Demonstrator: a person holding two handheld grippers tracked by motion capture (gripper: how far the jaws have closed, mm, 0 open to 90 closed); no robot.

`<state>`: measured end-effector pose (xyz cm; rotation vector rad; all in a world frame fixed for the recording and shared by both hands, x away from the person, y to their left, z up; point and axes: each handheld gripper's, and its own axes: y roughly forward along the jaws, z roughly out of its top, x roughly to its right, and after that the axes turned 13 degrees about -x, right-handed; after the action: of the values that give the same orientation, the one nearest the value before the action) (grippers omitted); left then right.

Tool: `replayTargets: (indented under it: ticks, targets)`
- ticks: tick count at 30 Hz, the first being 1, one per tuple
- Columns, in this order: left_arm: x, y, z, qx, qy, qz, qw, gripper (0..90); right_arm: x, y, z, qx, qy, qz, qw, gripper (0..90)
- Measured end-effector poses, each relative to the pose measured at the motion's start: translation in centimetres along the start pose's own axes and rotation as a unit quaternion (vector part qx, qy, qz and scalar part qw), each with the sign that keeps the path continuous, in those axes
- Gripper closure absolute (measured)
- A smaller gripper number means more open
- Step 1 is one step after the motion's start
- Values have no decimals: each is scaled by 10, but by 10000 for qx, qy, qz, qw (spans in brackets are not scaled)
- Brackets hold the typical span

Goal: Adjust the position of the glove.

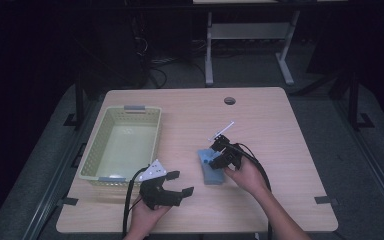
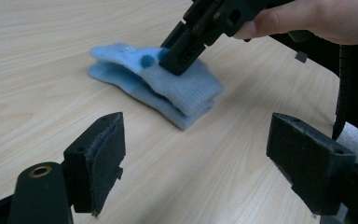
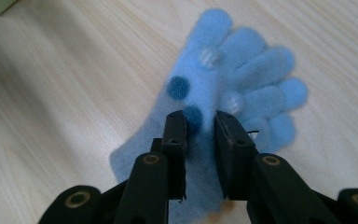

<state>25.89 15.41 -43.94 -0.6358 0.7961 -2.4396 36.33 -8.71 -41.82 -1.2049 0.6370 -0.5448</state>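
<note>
The right gripper [image 3: 200,126] has its two jaws drawn close with a narrow gap left between them, their tips down on the pale blue glove [image 3: 223,88]; a ridge of the knit seems to sit in that gap, so I judge it a light pinch on the upper layer, though how firmly it bites cannot be told. From those tips the glove's long axis runs straight ahead in the right gripper view: cuff end under the jaws, the fingers fanned out beyond them, dark blue and pale dots on the back. Seen from the left gripper view, the right gripper [image 2: 182,58] comes down steeply onto the middle of the glove [image 2: 177,91], which looks like two layers, or a pair stacked, lying flat on the wooden table [image 2: 37,56]. In the high view the glove [image 1: 211,170] lies right of the table's centre, touching the right gripper [image 1: 219,154] and well apart from the green basket [image 1: 92,165] at the left. The left gripper [image 1: 179,182] hangs near the front edge between basket and glove, its jaws spread wide and empty, pointed towards the glove with bare table between. The right hand [image 1: 247,175] is plainly the nearer; any lift would likely start there, along the glove's length.
</note>
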Motion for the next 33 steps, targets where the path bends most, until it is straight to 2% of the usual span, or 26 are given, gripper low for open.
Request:
replayTargets:
  ticks: [7,12,13,16,18,20,24,26,28,29,33]
  targets:
    - [0,0,0,-6,2,7,10000,192,-2,5,0,-30,-28,-79,10000,728]
    - [0,-1,0,-35,61,28,10000,192,0,9,-2,-44,43,-77,10000,664]
    - [0,0,0,-31,58,34,10000,192,0,6,-2,15,57,-103,9999,637]
    - [0,1,0,-10,-2,0,10000,192,0,3,-3,79,78,-123,9999,627]
    - [0,1,0,-13,-8,2,10000,192,1,-1,-2,165,127,-118,9997,638]
    - [1,1,0,9,2,6,10000,192,1,-5,-2,323,146,-104,9993,703]
    - [1,2,0,-36,2,-5,10000,192,1,-3,-2,279,85,-42,9996,771]
    - [1,3,0,-79,39,9,10000,193,1,5,0,161,101,27,9998,800]
    - [1,3,0,-90,46,13,9999,193,1,9,0,119,68,46,9999,806]
    - [1,3,0,-97,58,16,9999,193,1,18,1,3,67,30,10000,807]
    - [0,4,-1,-107,26,9,9999,194,3,20,1,79,106,109,9999,792]
